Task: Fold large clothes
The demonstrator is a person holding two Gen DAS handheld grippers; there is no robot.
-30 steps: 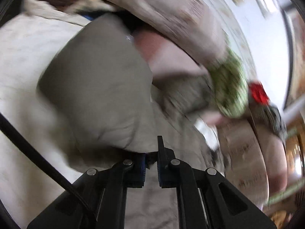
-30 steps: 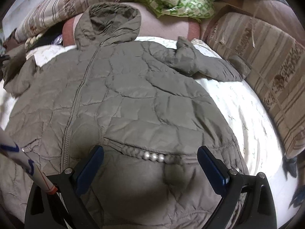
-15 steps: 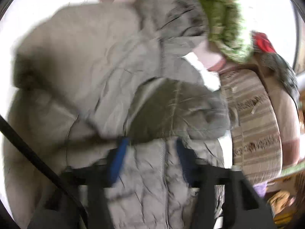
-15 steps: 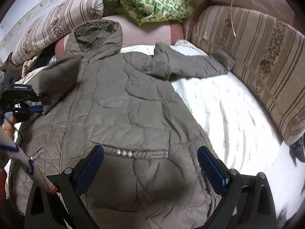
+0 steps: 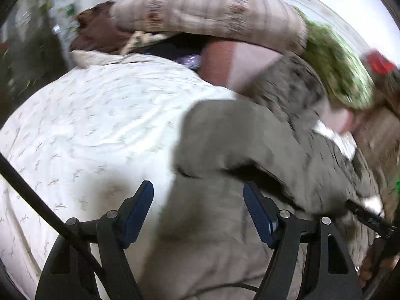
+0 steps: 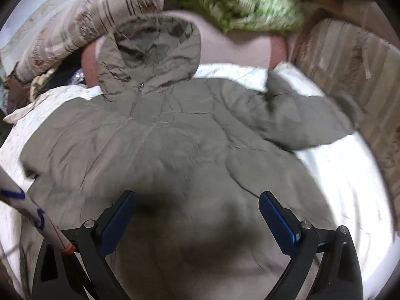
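A large olive-grey hooded quilted jacket [image 6: 190, 145] lies face up on a white patterned bedsheet [image 6: 350, 175]. Its hood [image 6: 152, 55] points to the far side. Its right sleeve [image 6: 307, 122] lies out to the right. Its left sleeve [image 5: 225, 137] is folded in over the body. My left gripper [image 5: 197, 210] is open and empty, over the jacket's left edge. My right gripper [image 6: 197, 215] is open and empty, just above the jacket's lower body. Both views are blurred.
Striped cushions [image 6: 82, 25] and a green patterned cloth [image 6: 240, 2] lie behind the hood. A striped sofa back [image 6: 355, 70] borders the right side. Bare sheet [image 5: 87, 130] spreads left of the jacket. A black cable [image 5: 37, 205] crosses the left wrist view.
My left gripper was shut on the left sleeve, carried it in over the jacket body, let go and opened. My right gripper stayed open and moved nearer the jacket.
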